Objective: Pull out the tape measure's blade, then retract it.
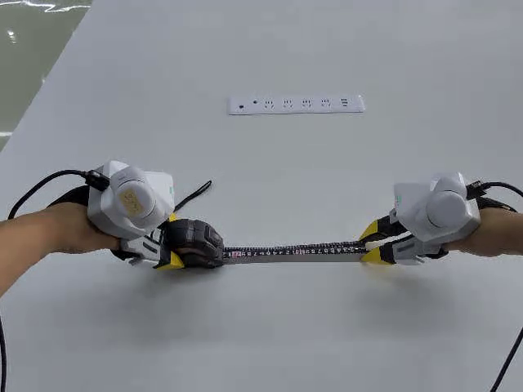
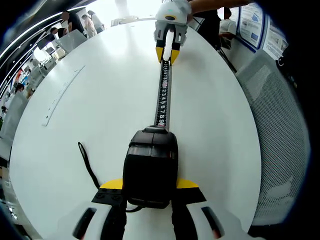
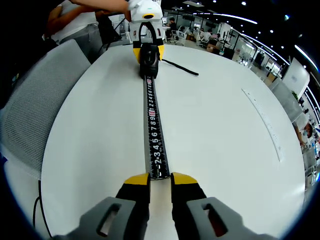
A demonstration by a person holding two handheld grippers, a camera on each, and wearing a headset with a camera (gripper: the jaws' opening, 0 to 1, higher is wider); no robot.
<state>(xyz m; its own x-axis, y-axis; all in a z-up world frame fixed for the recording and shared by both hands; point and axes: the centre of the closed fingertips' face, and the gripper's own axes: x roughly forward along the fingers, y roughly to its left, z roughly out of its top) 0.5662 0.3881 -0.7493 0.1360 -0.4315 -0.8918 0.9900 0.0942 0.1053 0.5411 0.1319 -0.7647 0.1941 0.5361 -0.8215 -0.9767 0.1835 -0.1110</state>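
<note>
Left gripper (image 1: 172, 242) sits at the left of the white table (image 1: 270, 343), jaws closed in on the black case of the tape measure (image 1: 194, 242), one yellow tip on each side of it. The left gripper view has the case wedged firmly between the two jaws, mouth pointing away from the camera.

Blade (image 1: 294, 251) is drawn out of the case and runs flat along the tabletop towards the right gripper (image 1: 372, 243). Printed numbers face up.

Right gripper's jaws are narrowed to a slim gap, with the blade's free end sitting between the yellow tips. In the right gripper view the tips press against the two edges of the end, so it holds the blade there.

A thin black strap (image 1: 193, 196) trails from the case and lies loose on the table behind it.

A white power strip (image 1: 297, 104) lies farther back on the table, well apart from both grippers and roughly parallel to the blade.
</note>
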